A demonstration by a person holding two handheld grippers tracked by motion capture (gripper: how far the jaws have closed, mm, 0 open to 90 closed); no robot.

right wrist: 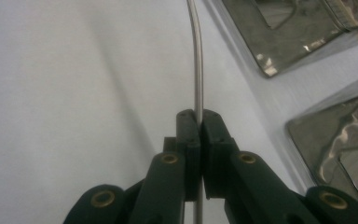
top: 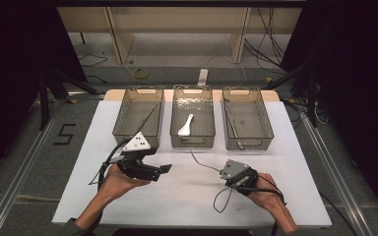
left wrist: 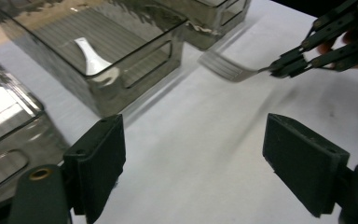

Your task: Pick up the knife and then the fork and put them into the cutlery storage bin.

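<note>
The right tool [right wrist: 199,119] is clamped tight on the thin handle of a metal fork [left wrist: 228,67], whose tines hover above the white worktop [top: 187,196] near the middle, toward 11 o'clock from that hand. The left tool [left wrist: 193,154] stands wide apart with nothing between its pads.

The work looks like sorting cutlery into bins. To do it well, carry the fork level and lower it lengthwise into its bin so the tines clear the rim before the pads part.

Three clear bins sit at 12 o'clock: the middle bin [top: 193,142] holds a white spoon [top: 185,126], the left bin [top: 139,93] a slim dark utensil, and the right bin [top: 248,93] a metal utensil. The left tool sits at 9 o'clock from the fork, so swing wide of it.
</note>
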